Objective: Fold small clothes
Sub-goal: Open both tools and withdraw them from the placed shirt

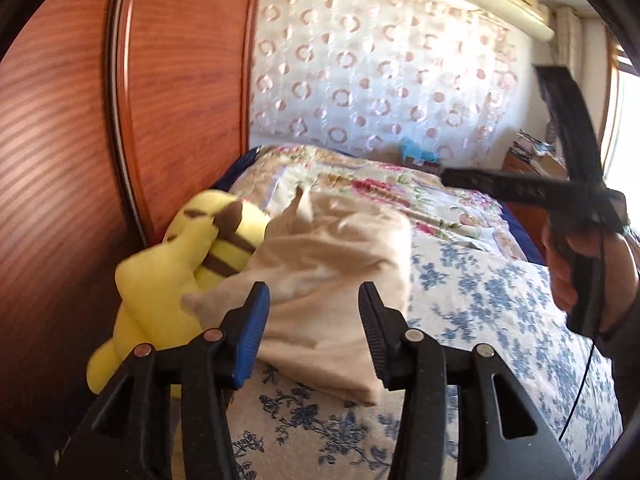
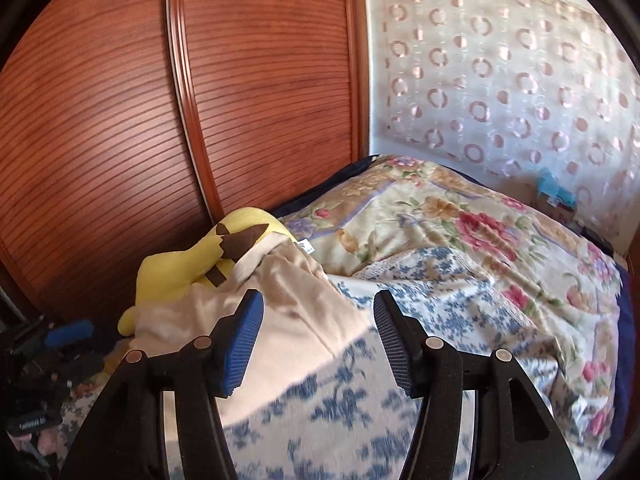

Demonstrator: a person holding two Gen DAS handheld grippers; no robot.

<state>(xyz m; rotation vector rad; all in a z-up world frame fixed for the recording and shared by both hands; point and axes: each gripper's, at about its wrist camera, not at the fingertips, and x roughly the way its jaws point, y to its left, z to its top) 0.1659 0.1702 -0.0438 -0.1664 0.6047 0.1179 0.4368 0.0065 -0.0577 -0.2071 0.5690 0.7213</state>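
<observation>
Beige cloth [image 1: 320, 264] – soft, light, floppy – lies near bed [image 1: 500, 312] left edge, touching yellow plush toy [image 1: 176, 264]. Left gripper [image 1: 314, 332], right gripper [image 2: 318, 336] fingers spread, holding nothing. Best pinch thin corners

A bed [image 2: 320, 412] in a blue-flowered sheet is carrying a beige garment [image 1: 328, 272], a yellow plush [image 1: 168, 280] beside it, and a floral quilt [image 2: 460, 220] behind.
</observation>
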